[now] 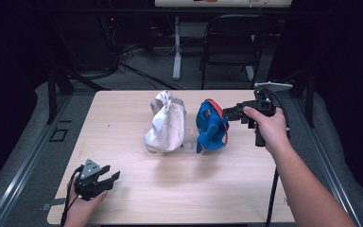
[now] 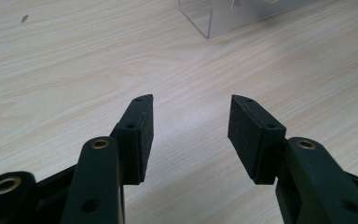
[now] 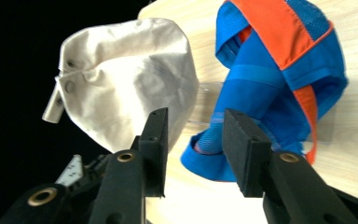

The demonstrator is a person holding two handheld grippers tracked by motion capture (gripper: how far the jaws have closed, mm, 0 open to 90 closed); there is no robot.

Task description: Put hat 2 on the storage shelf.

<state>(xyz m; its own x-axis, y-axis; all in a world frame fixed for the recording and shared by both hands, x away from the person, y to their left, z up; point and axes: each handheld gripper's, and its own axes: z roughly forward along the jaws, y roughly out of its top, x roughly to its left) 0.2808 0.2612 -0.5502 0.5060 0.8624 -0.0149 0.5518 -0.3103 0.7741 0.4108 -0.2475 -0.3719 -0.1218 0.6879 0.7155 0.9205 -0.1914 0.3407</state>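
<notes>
A cream cloth cap (image 1: 165, 123) and a blue cap with orange trim (image 1: 211, 126) stand side by side on a clear plastic stand (image 1: 187, 143) at the middle of the wooden table (image 1: 123, 118). My right gripper (image 1: 230, 112) hovers at the blue cap's right side, held level by a hand. In the right gripper view the gripper (image 3: 195, 126) is open, nothing pressed between its pads, with the blue cap (image 3: 279, 70) and the cream cap (image 3: 130, 79) just beyond. My left gripper (image 1: 111, 178) rests open near the table's front left corner, over bare wood (image 2: 191, 119).
A corner of the clear stand (image 2: 214, 18) lies ahead of the left gripper. Behind the table are a black folding chair (image 1: 234, 42), a white table leg (image 1: 176, 47) and cables on the floor. Dark curtains close both sides.
</notes>
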